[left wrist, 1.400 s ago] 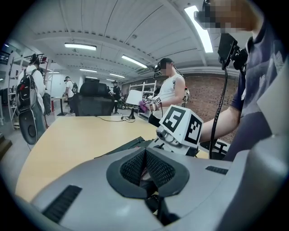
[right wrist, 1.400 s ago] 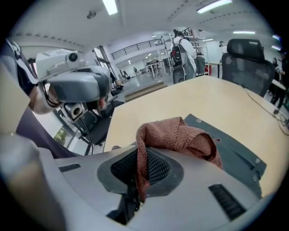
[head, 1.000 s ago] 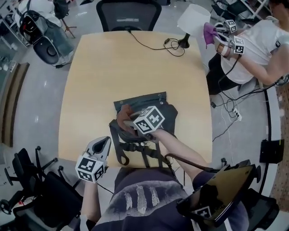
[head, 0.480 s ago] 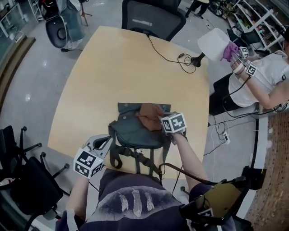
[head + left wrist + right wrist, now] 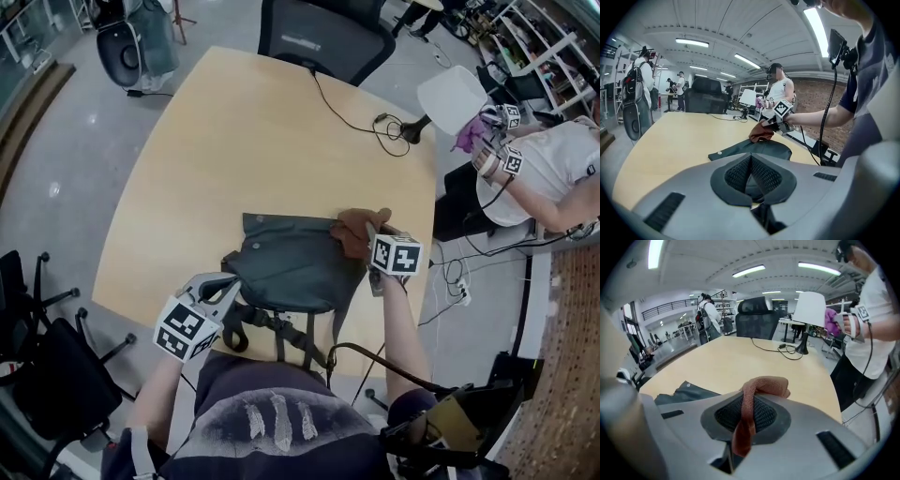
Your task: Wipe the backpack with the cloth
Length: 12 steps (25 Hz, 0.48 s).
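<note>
My right gripper holds the cloth at the backpack's 2 o'clock corner.
It is clenched on the brown cloth, a fold bunched over its pads. The dark grey backpack lies flat by the 6 o'clock edge of the table. My left gripper, jaws pressed together, sits at the backpack's 8 o'clock corner. Both marker cubes carry black-and-white square patterns.

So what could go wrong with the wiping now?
The right gripper pinches only a thin strip of the cloth, so it might slip out. The cloth sits at the backpack's right edge, so a stroke rightward could wipe the table instead.
</note>
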### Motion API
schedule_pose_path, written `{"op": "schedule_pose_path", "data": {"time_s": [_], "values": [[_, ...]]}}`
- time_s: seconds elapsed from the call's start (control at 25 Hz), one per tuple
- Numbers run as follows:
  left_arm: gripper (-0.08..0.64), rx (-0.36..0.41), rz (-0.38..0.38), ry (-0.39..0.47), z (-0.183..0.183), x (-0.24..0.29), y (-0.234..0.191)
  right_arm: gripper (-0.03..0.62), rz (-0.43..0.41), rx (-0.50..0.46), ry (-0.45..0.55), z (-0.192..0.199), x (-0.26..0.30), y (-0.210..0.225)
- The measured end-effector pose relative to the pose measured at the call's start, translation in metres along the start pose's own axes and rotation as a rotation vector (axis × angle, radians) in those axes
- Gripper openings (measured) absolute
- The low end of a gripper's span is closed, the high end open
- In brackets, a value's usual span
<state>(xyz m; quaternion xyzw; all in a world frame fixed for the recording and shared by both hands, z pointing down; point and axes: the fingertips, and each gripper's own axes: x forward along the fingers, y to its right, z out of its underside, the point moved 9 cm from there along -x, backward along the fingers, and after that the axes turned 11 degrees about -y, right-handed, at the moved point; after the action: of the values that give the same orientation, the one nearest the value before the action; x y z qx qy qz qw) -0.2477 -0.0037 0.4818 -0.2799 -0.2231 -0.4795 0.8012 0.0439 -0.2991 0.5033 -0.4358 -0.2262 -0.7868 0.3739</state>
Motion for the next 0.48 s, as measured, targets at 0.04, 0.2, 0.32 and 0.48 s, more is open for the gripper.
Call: {"op": "schedule_pose_path", "data": {"time_s": [0.04,0.2,0.32,0.48], "values": [[0.006,-0.004,0.002,-0.002,0.000,0.002,0.000,0.032,0.011,-0.036,-0.009,-0.004,0.007,-0.008],[0.006,-0.020,-0.005,-0.011,-0.001,0.004,0.000,0.032,-0.007,-0.222,-0.087,-0.006,0.050,-0.064],[0.006,-0.025,-0.019,-0.006,-0.001,0.000,0.000,0.032,-0.062,-0.409,-0.186,-0.001,0.082,-0.121],[0.008,-0.064,-0.045,0.002,0.009,-0.011,-0.007,0.032,-0.079,-0.607,-0.252,-0.007,0.102,-0.180]]}}
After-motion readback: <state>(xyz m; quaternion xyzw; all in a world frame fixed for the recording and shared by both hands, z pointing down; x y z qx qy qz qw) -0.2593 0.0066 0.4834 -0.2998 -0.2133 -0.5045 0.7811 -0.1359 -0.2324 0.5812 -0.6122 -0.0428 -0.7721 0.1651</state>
